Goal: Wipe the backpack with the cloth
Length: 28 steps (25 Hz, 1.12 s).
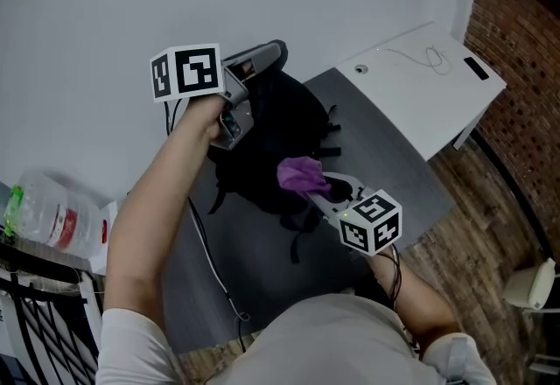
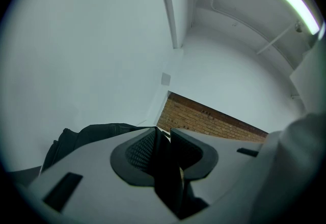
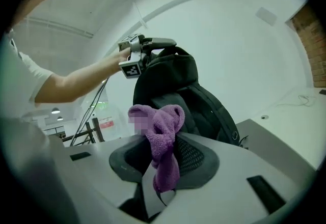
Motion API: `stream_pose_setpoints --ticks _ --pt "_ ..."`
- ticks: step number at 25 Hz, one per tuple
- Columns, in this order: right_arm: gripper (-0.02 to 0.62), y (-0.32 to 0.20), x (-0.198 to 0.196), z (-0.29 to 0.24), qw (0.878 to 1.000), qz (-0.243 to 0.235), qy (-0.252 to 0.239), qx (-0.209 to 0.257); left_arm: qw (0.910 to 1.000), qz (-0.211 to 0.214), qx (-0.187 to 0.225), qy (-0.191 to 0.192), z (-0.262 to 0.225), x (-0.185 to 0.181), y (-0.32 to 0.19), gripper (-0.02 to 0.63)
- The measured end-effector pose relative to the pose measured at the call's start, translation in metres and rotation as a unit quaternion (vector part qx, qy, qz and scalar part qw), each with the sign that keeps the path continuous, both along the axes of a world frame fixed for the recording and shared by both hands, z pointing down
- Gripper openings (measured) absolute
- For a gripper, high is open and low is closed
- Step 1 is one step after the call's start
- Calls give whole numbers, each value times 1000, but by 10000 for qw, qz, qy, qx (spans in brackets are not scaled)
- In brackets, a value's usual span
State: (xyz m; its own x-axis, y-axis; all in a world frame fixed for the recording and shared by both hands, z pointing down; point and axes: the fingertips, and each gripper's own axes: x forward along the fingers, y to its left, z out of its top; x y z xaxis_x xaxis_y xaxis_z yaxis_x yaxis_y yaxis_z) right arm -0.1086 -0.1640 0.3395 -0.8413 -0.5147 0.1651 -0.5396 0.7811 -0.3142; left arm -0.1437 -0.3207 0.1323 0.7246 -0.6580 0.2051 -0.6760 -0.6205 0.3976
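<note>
My left claw (image 2: 163, 139) clamped the backpack (image 1: 280, 129) by its top, I judged to hold it upright on the counter (image 1: 262, 261); my right claw (image 3: 163, 142) gripped the cloth (image 3: 159, 123), ready for wiping.

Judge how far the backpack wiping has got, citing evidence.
Done: the left gripper holds the black backpack upright by its top on the grey table, and the right gripper pinches the purple cloth. In hand: the cloth is up at the backpack's front; contact is unclear. Left: the wiping itself.
</note>
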Motion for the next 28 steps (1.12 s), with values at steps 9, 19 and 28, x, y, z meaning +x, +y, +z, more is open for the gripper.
stream_pose_setpoints --ticks 9,19,28 --pt "110 -30 82 -32 9913 666 -1096 -306 9999 -16 48 121 0 -4 -3 75" --pt "110 -54 187 -65 9804 1430 -1351 63 9996 27 104 248 11 -3 2 75" --pt "110 -60 240 -77 9773 1755 -1142 320 9990 54 24 452 21 8 8 75"
